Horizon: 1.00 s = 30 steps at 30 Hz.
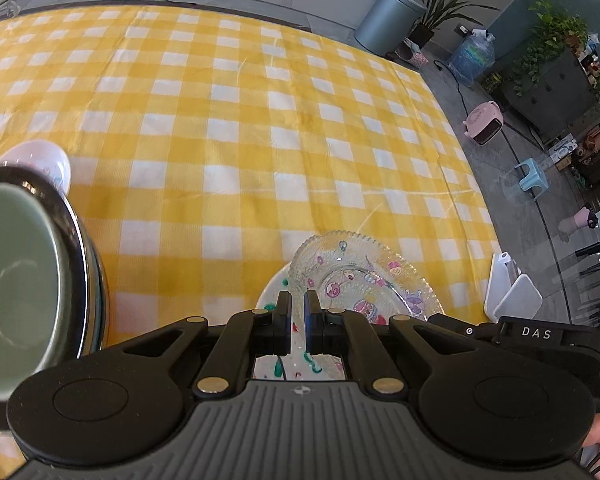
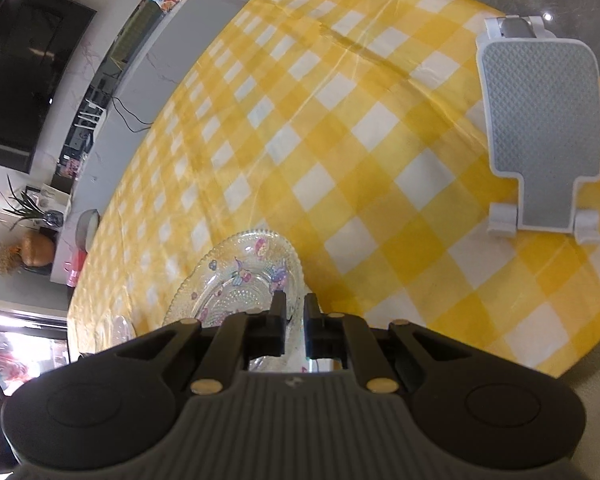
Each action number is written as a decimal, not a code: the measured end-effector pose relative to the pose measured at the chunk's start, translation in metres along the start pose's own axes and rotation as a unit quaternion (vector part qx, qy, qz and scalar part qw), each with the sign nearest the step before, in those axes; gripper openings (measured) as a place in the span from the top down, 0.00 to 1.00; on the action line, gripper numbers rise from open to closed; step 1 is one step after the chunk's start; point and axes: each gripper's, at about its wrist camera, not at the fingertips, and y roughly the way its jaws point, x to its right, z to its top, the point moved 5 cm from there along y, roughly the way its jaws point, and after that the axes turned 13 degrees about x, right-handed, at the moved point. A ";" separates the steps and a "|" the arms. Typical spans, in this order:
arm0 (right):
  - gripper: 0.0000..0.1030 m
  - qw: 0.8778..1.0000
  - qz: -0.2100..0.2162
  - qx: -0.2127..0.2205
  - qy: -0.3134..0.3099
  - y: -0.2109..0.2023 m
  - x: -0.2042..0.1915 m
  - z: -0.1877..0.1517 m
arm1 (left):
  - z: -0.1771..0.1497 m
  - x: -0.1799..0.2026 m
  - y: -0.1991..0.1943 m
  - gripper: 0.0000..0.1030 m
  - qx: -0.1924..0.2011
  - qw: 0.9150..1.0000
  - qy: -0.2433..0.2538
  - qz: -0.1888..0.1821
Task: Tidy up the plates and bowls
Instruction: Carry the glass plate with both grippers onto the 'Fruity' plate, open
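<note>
Glass plate (image 1: 364, 276) near tablecloth (image 1: 220, 120) edge, open cloth beyond.

Clear patterned glass plate (image 1: 364, 276) tilted atop white plate (image 1: 274, 292); green bowl (image 1: 16, 264) w/ stack, left.

table (image 1: 220, 92): yellow check cloth | white plate (image 1: 272, 292) | phone stand (image 2: 540, 120)
</note>
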 end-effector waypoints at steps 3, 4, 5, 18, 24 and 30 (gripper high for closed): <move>0.93 1.000 -0.010 -0.004 -0.011 0.000 -0.001 -0.003 | -0.005 -0.002 -0.001 0.94 0.001 1.000 -0.006 -0.001; 0.93 1.000 -0.012 -0.006 -0.015 0.000 -0.001 -0.004 | -0.006 -0.003 -0.002 0.94 0.001 1.000 -0.007 -0.001; 0.93 1.000 -0.014 -0.008 -0.018 0.000 -0.002 -0.005 | -0.008 -0.004 -0.002 0.94 0.002 1.000 -0.008 -0.001; 0.92 0.996 -0.049 -0.016 -0.075 -0.002 -0.011 -0.023 | -0.024 -0.010 -0.003 1.00 -0.011 0.999 -0.034 -0.038; 0.96 0.996 -0.043 -0.025 -0.069 0.004 -0.013 -0.029 | -0.018 0.006 -0.009 1.00 0.007 0.999 -0.009 -0.045; 0.98 0.996 -0.047 -0.017 -0.072 0.002 -0.012 -0.029 | -0.015 -0.004 -0.012 0.96 0.035 0.999 0.015 -0.007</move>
